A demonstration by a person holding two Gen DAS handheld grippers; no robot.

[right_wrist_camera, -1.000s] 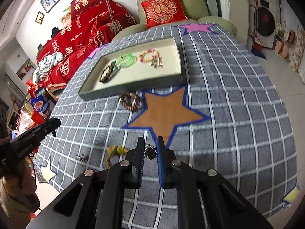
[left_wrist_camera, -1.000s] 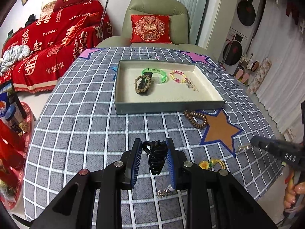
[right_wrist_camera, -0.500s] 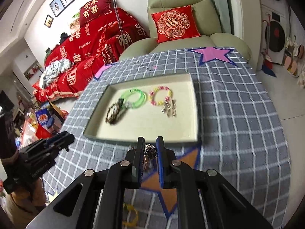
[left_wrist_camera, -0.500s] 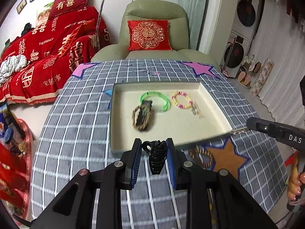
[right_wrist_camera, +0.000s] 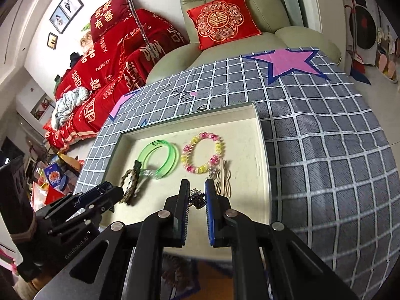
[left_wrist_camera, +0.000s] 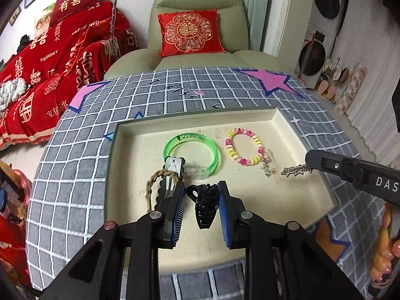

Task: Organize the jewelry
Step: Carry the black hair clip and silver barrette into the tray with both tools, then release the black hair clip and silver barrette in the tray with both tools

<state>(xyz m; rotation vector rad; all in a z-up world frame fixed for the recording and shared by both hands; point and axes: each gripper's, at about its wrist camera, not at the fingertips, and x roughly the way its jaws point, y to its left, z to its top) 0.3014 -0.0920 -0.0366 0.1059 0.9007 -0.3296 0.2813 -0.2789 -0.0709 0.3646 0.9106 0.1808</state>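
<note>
- Grey checked cloth (left_wrist_camera: 75, 135) covers the bench, pink stars (left_wrist_camera: 271, 81) at the far corners; small dark handwriting near the far edge, unreadable.
- Red sofa throw (left_wrist_camera: 50, 75) behind carries gold Chinese characters plus "HAPPY WED…" and "THEBIGDAY"; the red cushion (left_wrist_camera: 190, 32) on the green armchair (left_wrist_camera: 197, 2) shows a gold double-happiness emblem.
- Cream tray (left_wrist_camera: 130, 155) sits mid-bench, both claws over its near half.
- In the tray: green clear bangle (left_wrist_camera: 216, 150) with dark print on its far arc, not legible; pink-yellow bead bracelet (left_wrist_camera: 235, 153) just right of it; brown braided cord (left_wrist_camera: 150, 187) and a metal clip (left_wrist_camera: 172, 167) to the left; small silver charm (left_wrist_camera: 267, 167) beside the beads.
- Left claw (left_wrist_camera: 202, 205) pinches a black hair claw clip (left_wrist_camera: 205, 207) between blue pads, clip hanging over the tray's near edge.
- Right claw (right_wrist_camera: 197, 200), nearly closed, grips a small silver chain trinket (right_wrist_camera: 197, 197) above the tray's near right part; side view shows the trinket dangling from its tip. "DAS" printed on that claw's body.
- "GenRobot.AI"-like text on the left claw housing, seen from the right camera.
</note>
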